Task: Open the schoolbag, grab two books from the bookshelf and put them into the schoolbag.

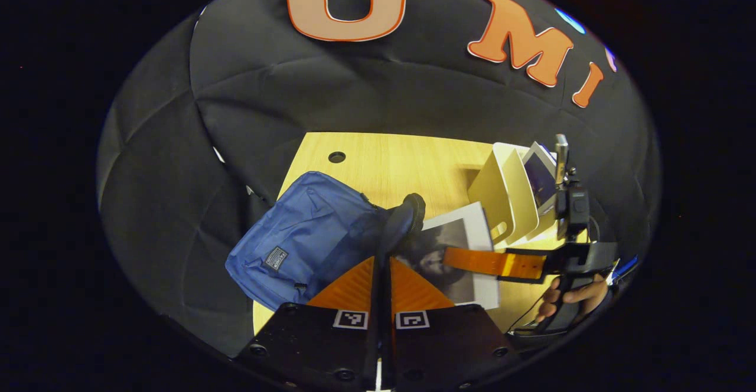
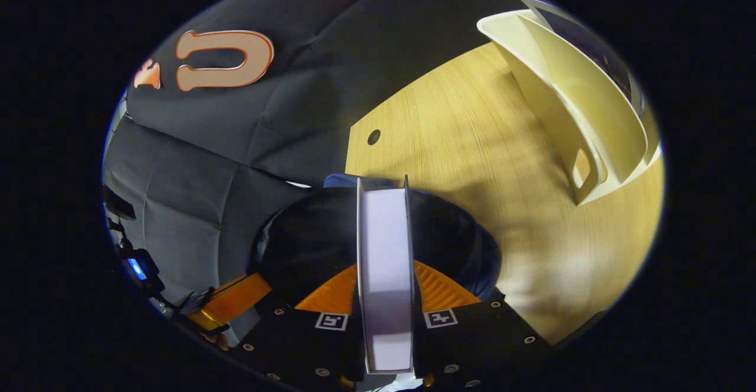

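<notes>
Right now your right gripper (image 2: 384, 274) clamps a book (image 2: 385, 262) edge-on, directly over the schoolbag's (image 1: 301, 235) dark opening; the bookshelf (image 2: 567, 85) sits ahead to its right. Your left gripper (image 1: 383, 244) pinches the schoolbag's flap, fingers closed on it.

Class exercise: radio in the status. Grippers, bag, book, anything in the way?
Left gripper shut on bag flap, holding it open. Right gripper shut on book, edge-on over bag mouth. Rack stands clear; nothing in the way.

Right tool (image 2: 384, 262) grips book (image 2: 385, 274) over schoolbag (image 2: 313, 244).
</notes>
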The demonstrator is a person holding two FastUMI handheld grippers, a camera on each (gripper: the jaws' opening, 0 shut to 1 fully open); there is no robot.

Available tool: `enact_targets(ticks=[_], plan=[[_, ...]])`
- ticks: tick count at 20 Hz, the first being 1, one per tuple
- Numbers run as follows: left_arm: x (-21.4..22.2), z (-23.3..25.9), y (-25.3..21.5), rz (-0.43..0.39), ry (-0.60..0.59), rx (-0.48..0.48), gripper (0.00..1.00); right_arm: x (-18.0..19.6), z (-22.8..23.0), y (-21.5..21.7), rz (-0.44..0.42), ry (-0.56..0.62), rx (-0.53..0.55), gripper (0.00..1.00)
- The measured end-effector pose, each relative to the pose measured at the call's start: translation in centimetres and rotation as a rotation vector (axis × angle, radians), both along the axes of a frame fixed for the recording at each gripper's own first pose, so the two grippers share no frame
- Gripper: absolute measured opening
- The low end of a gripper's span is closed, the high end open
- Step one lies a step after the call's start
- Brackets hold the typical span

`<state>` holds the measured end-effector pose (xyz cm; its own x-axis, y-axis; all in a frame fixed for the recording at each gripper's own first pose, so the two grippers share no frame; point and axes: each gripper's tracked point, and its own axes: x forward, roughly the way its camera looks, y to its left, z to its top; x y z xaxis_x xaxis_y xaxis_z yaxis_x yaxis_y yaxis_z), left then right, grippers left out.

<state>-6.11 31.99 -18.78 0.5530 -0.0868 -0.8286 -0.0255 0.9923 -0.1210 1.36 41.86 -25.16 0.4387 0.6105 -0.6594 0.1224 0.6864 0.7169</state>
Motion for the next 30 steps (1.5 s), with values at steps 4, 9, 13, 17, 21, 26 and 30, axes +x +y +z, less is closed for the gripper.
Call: enact_targets(ticks=[4, 9, 13, 17, 21, 26, 30], plan=[[-0.1, 0.5, -0.1, -0.036, 0.006, 0.008, 0.01, -0.2, -1.6, 2.4, 0.013, 0.016, 0.029, 0.32], [0.1, 1.3, -1.0, -0.101, 0.009, 0.03, 0.01, 0.7, -2.5, 4.3, -0.016, 0.01, 0.069, 0.32], [0.6, 2.0, -2.1, -0.147, 0.012, 0.034, 0.01, 0.8, -2.8, 5.0, -0.05, -0.008, 0.107, 0.32], [0.8, 2.3, -2.7, -0.183, 0.022, 0.037, 0.01, 0.7, -3.3, 5.8, -0.067, -0.021, 0.137, 0.33], [0.6, 2.4, -3.6, -0.188, 0.045, 0.011, 0.01, 0.7, -3.6, 6.1, -0.088, -0.026, 0.156, 0.33], [-0.1, 1.0, -4.9, -0.161, 0.083, -0.037, 0.01, 0.0, -3.9, 5.6, -0.123, -0.02, 0.17, 0.34], [-0.1, -0.4, -4.0, -0.072, 0.109, -0.063, 0.01, -0.8, -6.5, 5.9, -0.119, 0.104, 0.166, 0.49]])
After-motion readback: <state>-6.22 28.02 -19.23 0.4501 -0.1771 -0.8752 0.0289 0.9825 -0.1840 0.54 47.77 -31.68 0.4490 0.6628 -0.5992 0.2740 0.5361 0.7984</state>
